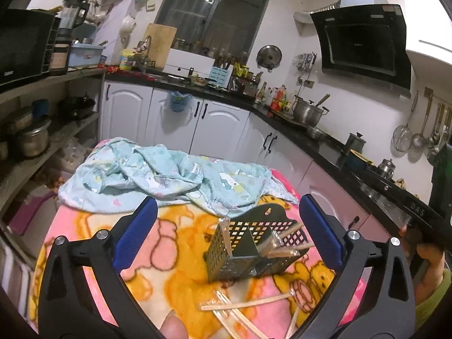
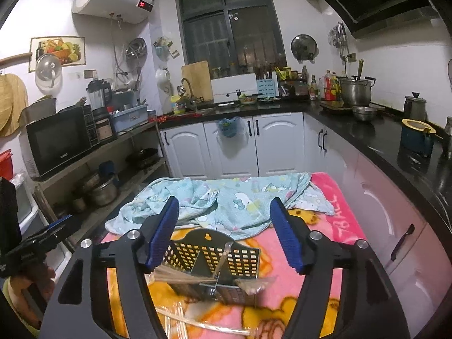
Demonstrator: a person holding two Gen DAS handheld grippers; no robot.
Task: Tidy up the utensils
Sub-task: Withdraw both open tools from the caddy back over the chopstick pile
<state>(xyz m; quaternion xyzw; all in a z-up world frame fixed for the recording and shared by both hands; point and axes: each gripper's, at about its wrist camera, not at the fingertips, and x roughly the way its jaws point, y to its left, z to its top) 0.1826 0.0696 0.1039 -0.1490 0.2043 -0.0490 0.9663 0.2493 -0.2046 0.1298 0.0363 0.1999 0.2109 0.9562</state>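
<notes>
A perforated metal utensil holder (image 1: 240, 254) (image 2: 209, 257) stands on a pink cartoon blanket (image 1: 175, 248) (image 2: 325, 254). Wrapped wooden chopsticks (image 1: 291, 243) (image 2: 180, 278) stick out of its compartments, and a metal handle (image 2: 224, 257) leans inside it. More wrapped chopsticks (image 1: 245, 305) (image 2: 197, 322) lie loose on the blanket in front. My left gripper (image 1: 228, 200) is open wide, with the holder low between its blue pads and untouched. My right gripper (image 2: 224, 201) is open too, its fingers on either side of the holder without pressing it.
A crumpled light-blue cloth (image 1: 158, 175) (image 2: 226, 197) lies on the blanket behind the holder. White cabinets and a black counter (image 2: 367, 130) run along the back and right. A shelf with pots and a microwave (image 2: 59, 141) stands left. A hand (image 1: 429, 254) shows at the right edge.
</notes>
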